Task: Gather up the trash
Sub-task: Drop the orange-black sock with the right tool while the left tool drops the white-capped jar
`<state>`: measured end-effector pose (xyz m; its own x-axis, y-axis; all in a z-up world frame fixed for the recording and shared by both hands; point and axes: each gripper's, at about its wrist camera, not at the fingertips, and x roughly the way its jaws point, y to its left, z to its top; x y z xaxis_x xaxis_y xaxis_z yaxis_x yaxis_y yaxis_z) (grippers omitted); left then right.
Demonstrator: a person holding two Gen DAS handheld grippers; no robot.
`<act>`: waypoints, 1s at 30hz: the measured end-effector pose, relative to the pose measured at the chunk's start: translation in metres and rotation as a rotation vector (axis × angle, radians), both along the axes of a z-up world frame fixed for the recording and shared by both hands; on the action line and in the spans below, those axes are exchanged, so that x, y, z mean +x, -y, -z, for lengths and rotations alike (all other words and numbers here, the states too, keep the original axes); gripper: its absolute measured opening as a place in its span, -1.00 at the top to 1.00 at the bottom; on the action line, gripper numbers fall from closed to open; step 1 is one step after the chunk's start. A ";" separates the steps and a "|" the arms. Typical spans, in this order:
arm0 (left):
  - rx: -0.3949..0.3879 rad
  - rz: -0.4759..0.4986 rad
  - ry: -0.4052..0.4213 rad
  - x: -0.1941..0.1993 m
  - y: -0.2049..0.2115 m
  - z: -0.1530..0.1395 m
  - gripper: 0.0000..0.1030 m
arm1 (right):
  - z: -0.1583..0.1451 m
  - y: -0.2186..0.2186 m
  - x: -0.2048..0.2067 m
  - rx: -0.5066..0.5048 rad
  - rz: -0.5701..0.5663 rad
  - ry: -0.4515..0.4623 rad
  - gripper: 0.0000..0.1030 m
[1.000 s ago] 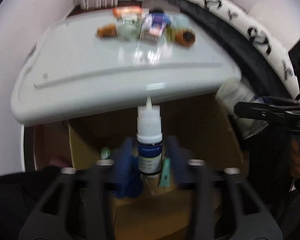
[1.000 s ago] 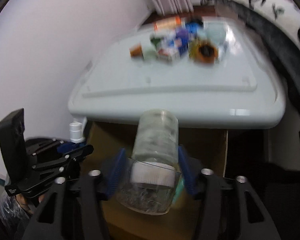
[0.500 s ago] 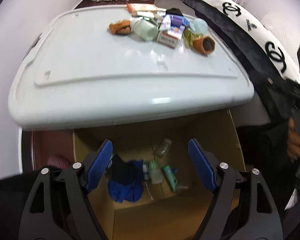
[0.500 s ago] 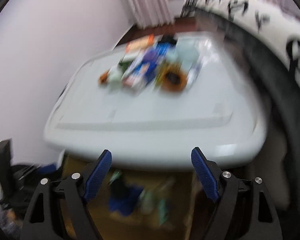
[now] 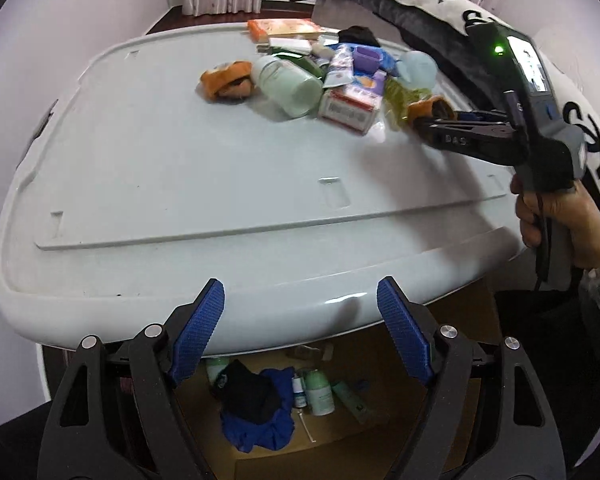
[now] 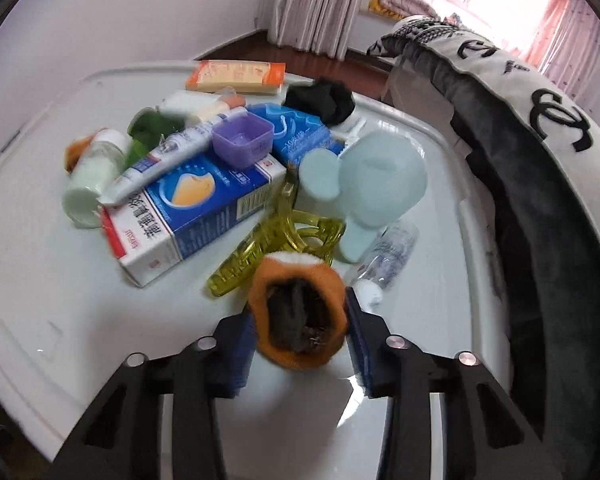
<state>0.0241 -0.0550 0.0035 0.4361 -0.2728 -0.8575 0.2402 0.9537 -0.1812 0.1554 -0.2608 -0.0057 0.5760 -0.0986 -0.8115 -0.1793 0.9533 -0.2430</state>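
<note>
An orange sock (image 6: 298,312) with a dark lining lies by a translucent yellow hair claw (image 6: 276,248), a blue, white and red carton (image 6: 196,216), a purple cup (image 6: 242,142) and a pale blue lid (image 6: 382,176); the cushion (image 6: 540,128) is white with black logos.

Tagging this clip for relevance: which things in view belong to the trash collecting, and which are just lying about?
Job:
- orange sock, clamped in right gripper
- blue carton
- yellow clip
- pale green bottle
- cardboard box, trash inside
- left gripper, open

Lying about:
- patterned cushion
- curtains
</note>
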 end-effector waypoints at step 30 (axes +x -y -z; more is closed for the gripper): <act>-0.006 -0.358 -0.038 0.195 0.010 0.019 0.19 | -0.062 0.032 -0.062 0.505 0.105 0.007 0.41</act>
<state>0.2186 -0.0647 -0.0157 0.4727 -0.1137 -0.8739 -0.1158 0.9750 -0.1894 0.0937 -0.2926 0.0559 0.5899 0.2466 -0.7689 -0.0763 0.9650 0.2510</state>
